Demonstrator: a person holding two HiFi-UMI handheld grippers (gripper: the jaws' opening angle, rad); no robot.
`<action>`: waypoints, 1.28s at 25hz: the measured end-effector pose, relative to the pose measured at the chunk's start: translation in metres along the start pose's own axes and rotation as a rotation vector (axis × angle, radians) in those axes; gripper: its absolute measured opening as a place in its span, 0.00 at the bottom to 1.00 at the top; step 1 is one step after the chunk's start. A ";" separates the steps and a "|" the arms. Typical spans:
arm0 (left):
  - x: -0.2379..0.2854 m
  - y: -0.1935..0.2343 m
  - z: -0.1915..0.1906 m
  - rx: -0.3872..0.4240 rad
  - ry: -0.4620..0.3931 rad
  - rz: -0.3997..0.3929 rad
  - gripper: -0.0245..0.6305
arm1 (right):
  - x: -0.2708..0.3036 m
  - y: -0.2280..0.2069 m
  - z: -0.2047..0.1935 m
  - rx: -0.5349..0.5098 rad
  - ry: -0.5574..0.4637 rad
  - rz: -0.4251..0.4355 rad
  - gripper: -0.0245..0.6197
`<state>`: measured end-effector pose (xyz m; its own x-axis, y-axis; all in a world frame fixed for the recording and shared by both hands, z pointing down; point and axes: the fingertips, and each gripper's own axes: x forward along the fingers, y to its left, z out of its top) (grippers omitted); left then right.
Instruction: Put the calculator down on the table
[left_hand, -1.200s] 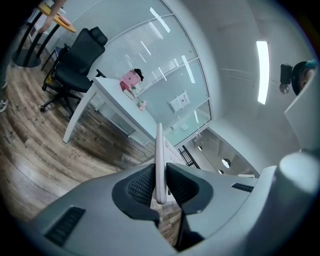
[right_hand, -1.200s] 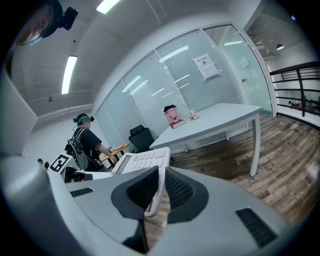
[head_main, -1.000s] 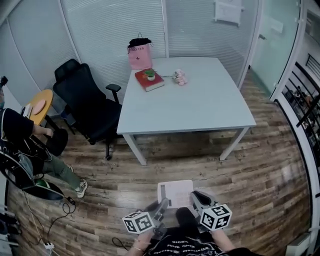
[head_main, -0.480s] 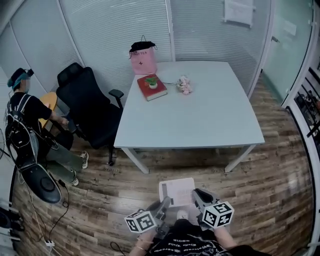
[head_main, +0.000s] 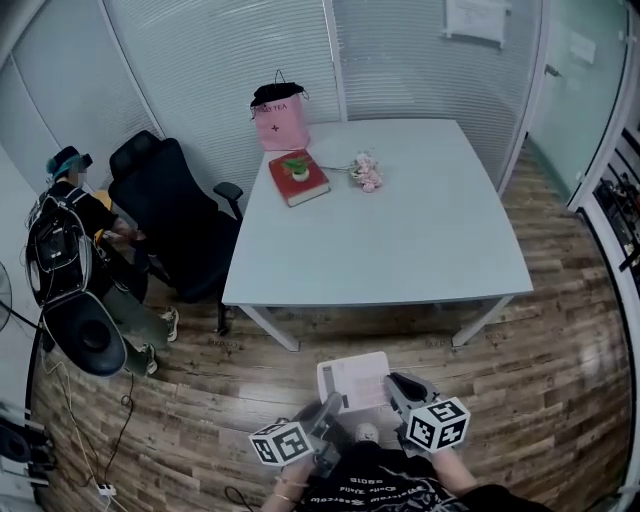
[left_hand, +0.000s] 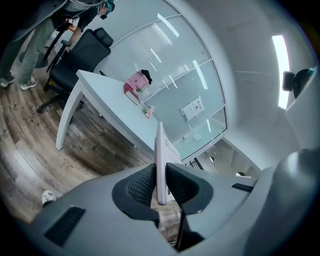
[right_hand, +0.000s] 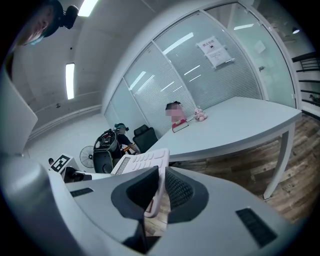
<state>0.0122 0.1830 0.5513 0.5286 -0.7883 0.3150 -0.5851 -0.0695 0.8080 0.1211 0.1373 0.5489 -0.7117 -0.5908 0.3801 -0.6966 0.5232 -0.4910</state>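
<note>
Fingers (left_hand: 142, 185) of left gripper (left_hand: 160, 177) and right gripper (right_hand: 161, 186) tight on calculator (head_main: 353, 380) side edges.

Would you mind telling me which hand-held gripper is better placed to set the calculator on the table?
Right, marginally. Both the left hand-held gripper and right hand-held gripper clamp the flat white calculator, but the pale rectangular table is barest on its right; the red book sits far left.

White calculator (head_main: 353, 381), keys up, roughly level, clamped at both side edges, in mid-air, well short of pale table (head_main: 400, 230).
</note>
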 end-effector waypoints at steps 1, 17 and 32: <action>0.002 0.000 0.001 0.002 0.005 0.001 0.16 | 0.001 -0.002 0.001 0.005 -0.004 -0.004 0.12; 0.083 0.022 0.082 0.034 0.125 -0.094 0.16 | 0.068 -0.043 0.057 0.063 -0.065 -0.134 0.12; 0.176 0.076 0.238 0.065 0.205 -0.172 0.16 | 0.212 -0.067 0.152 0.073 -0.099 -0.232 0.12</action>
<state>-0.0856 -0.1068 0.5498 0.7332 -0.6215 0.2759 -0.5111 -0.2361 0.8265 0.0312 -0.1160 0.5436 -0.5189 -0.7487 0.4126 -0.8291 0.3233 -0.4562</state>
